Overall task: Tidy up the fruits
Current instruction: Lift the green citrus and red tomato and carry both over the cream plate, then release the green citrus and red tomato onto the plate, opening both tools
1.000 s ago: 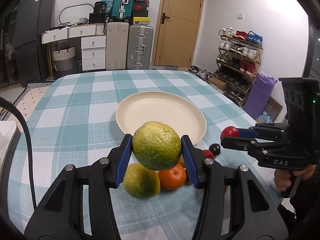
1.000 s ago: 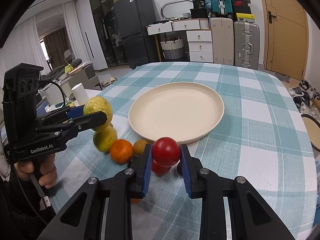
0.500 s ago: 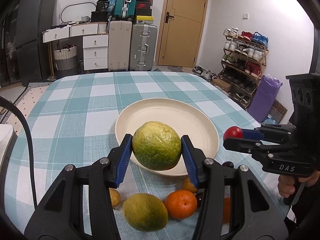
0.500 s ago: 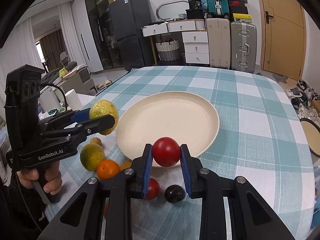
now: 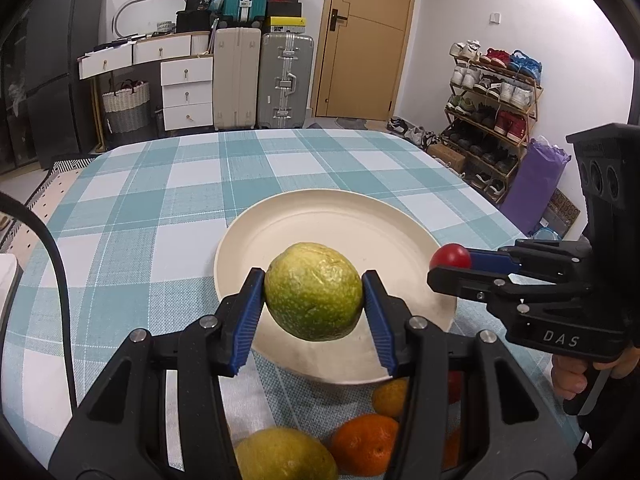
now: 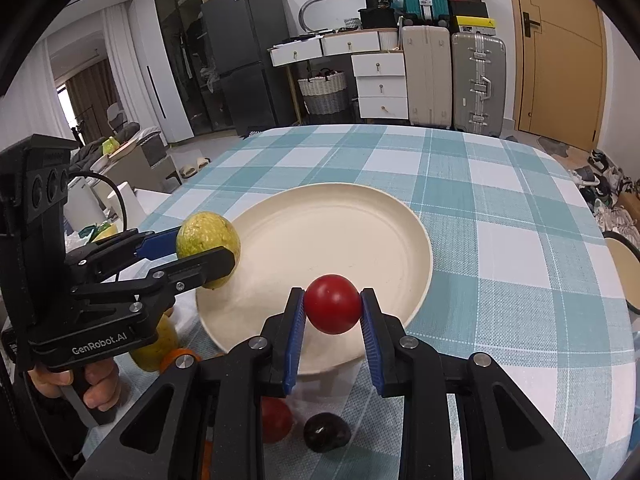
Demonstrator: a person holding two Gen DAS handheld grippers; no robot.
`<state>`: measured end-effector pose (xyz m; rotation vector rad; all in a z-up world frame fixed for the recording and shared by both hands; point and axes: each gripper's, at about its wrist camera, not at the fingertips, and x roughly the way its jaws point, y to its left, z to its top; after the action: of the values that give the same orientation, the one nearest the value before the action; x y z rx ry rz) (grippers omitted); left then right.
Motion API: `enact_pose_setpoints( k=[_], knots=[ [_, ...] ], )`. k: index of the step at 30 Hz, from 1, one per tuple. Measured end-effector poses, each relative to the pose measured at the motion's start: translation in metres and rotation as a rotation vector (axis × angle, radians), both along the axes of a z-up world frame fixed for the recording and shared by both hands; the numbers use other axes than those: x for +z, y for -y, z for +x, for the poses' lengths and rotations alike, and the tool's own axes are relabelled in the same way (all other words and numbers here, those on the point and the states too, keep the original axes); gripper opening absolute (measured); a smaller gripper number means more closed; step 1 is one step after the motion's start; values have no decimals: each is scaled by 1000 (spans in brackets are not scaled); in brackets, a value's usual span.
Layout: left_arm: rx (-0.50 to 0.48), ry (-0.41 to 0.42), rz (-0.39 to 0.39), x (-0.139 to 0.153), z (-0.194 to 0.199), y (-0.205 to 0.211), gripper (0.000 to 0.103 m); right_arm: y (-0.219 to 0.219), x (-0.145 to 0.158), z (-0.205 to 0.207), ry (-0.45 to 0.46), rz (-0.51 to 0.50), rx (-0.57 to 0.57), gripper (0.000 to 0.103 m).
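Note:
My left gripper (image 5: 314, 298) is shut on a large yellow-green citrus fruit (image 5: 314, 292) and holds it over the near rim of the cream plate (image 5: 320, 228). The same fruit (image 6: 208, 244) shows over the plate's left rim (image 6: 424, 240) in the right wrist view. A small round red fruit (image 6: 332, 309) is clamped in my right gripper (image 6: 332, 312), hanging over the plate's near edge; it (image 5: 450, 256) appears at the plate's right side in the left wrist view. The plate holds nothing.
Loose fruit lies on the checked tablecloth (image 5: 140, 208) just short of the plate: a yellow-green citrus (image 5: 284, 456), an orange (image 5: 364, 444), a smaller orange fruit (image 5: 390, 396), a red fruit (image 6: 276, 420) and a dark fruit (image 6: 326, 432). A person's hand (image 6: 92, 384) grips each handle.
Both grippers have moved forward over the table with their fruit, from above the loose pile to above the plate's near rim. The pile has slid toward the bottom of both views.

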<state>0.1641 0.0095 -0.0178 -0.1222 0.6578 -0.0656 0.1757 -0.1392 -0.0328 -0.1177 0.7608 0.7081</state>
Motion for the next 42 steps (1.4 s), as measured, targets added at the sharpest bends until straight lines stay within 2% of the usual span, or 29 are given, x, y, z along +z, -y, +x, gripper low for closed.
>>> enact_pose_setpoints(
  k=[10, 17, 20, 26, 27, 28, 30, 32, 36, 38, 40, 42],
  knots=[
    [1, -52, 36, -13, 14, 4, 47, -12, -21, 22, -40, -76, -16, 28],
    [-13, -77, 72, -16, 17, 10, 47, -16, -24, 23, -30, -100, -20, 28],
    [-15, -71, 60, -16, 15, 9, 47, -15, -23, 23, -29, -95, -20, 31],
    [-8, -39, 26, -8, 7, 2, 50, -8, -8, 9, 41, -105, -15, 52],
    [-11, -28, 21, -6, 5, 2, 56, -6, -4, 6, 54, -104, -14, 58],
    [-11, -19, 22, -4, 2, 1, 65, -3, -1, 2, 66, -100, -15, 69],
    [-7, 7, 29, 2, -6, 0, 75, 2, 3, -3, 80, -94, -27, 84],
    [-8, 31, 34, 9, -17, -1, 82, 9, 6, -9, 92, -70, -41, 89],
    [8, 41, 35, 17, -35, -7, 86, 15, 5, -13, 92, -79, -84, 103],
    [18, 45, 45, 21, -46, -10, 91, 17, 4, -16, 92, -84, -97, 103],
    [42, 52, 72, 23, -57, -12, 102, 19, 4, -20, 85, -72, -96, 103],
    [55, 65, 83, 26, -69, -15, 102, 22, 4, -25, 73, -67, -88, 103]
  ],
)
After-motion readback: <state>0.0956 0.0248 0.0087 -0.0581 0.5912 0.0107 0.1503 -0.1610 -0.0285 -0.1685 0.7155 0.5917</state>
